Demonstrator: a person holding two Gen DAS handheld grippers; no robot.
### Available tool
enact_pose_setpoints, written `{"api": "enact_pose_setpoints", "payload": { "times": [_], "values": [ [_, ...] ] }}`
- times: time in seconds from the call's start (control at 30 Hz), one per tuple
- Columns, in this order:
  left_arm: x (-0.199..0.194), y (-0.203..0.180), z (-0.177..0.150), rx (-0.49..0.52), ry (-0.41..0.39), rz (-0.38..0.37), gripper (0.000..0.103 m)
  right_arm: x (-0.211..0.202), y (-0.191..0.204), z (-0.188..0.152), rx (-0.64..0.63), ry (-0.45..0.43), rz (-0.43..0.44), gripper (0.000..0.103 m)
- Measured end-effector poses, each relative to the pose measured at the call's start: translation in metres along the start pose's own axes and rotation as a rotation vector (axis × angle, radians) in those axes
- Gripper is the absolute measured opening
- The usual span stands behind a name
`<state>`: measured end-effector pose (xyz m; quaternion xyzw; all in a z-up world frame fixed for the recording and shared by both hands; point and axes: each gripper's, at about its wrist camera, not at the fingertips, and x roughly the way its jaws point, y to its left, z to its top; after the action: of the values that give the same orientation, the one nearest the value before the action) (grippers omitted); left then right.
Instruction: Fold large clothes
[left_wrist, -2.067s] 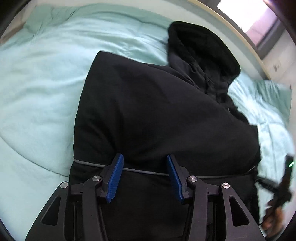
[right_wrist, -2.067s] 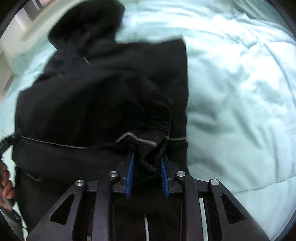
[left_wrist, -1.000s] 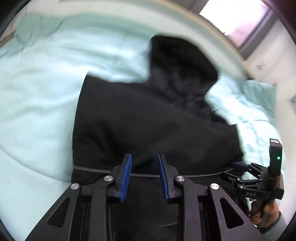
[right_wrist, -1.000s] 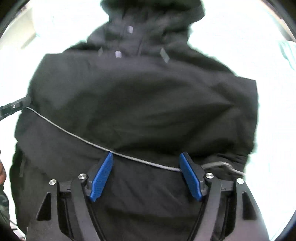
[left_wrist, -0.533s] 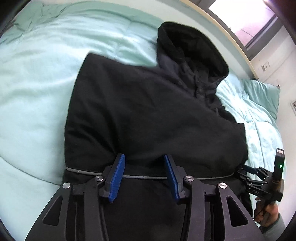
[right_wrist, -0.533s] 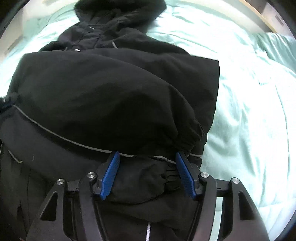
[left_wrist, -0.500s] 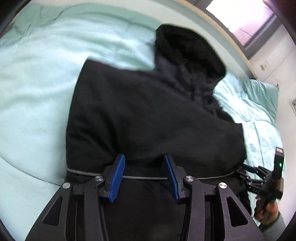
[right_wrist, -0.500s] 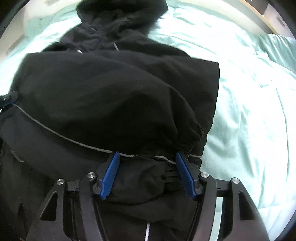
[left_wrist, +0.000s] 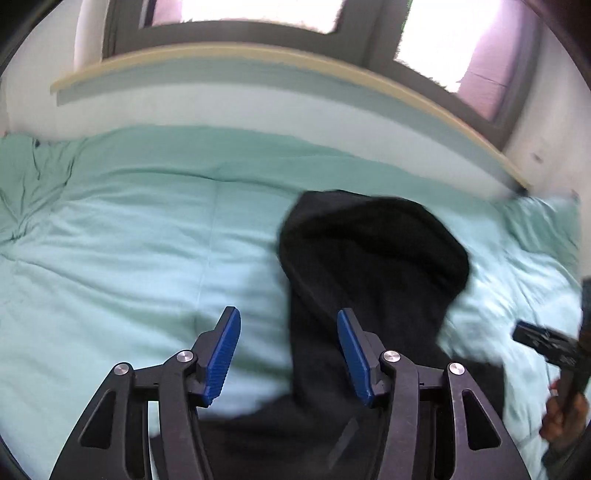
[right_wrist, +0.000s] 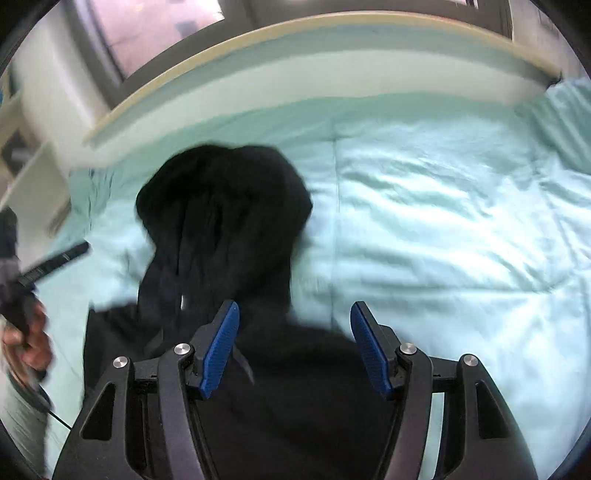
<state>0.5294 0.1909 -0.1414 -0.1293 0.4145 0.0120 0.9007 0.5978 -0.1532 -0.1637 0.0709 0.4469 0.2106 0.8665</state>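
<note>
Hood (left_wrist: 373, 240) first: the rounded black hood of the padded black fabric jacket (right_wrist: 295, 406) lies stretched away from the folded body toward the pale wooden bed rail (left_wrist: 332, 70), on the mint-green quilted bedspread (left_wrist: 129, 240), and it looks like the next part to bring in. The left gripper (left_wrist: 288, 356) hangs above the jacket with its blue-padded jaws apart and nothing between the pads; they have just been opening. The right gripper (right_wrist: 293, 347) also has its jaws spread, over the neck of the jacket, gripping nothing (both pictures are blurred, so whether a pad brushes the cloth I cannot tell).

To do this well, I would take the hood at its two outer edges, one gripper each side, lift only enough to clear the cloth, and lay it flat back over the body so its crease sits at the collar.

Room is generous: bare bedspread lies open on both sides of the hood. The rail beyond the hood is the nearest hard edge, and the crumpled green pillow (right_wrist: 565, 122) lies well apart.
</note>
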Motion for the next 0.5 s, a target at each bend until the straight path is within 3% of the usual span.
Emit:
{"api": "enact_pose_setpoints", "payload": {
  "times": [0.1, 0.27, 0.3, 0.33, 0.37, 0.4, 0.5],
  "values": [
    [0.041, 0.01, 0.016, -0.061, 0.062, -0.042, 0.057, 0.037, -0.002, 0.024, 0.034, 0.029, 0.017, 0.067],
    [0.097, 0.004, 0.024, -0.081, 0.119, -0.025, 0.056, 0.069, -0.006, 0.025, 0.079, 0.085, 0.051, 0.067],
    [0.104, 0.002, 0.026, -0.064, 0.112, 0.01, 0.047, 0.073, -0.008, 0.026, 0.08, 0.093, 0.045, 0.065],
    [0.107, 0.004, 0.027, -0.059, 0.103, 0.05, 0.031, 0.078, -0.009, 0.028, 0.068, 0.1, 0.003, 0.037],
    [0.11, 0.012, 0.029, -0.082, 0.118, 0.038, 0.01, 0.081, -0.012, 0.029, 0.068, 0.116, -0.016, 0.019],
    [0.107, 0.02, 0.03, -0.122, 0.121, -0.001, 0.01, 0.075, -0.02, 0.028, 0.102, 0.109, -0.01, 0.012],
    [0.064, 0.055, 0.019, -0.235, 0.026, -0.186, 0.011, 0.039, -0.04, 0.017, 0.142, 0.009, 0.076, 0.01]
  ]
}}
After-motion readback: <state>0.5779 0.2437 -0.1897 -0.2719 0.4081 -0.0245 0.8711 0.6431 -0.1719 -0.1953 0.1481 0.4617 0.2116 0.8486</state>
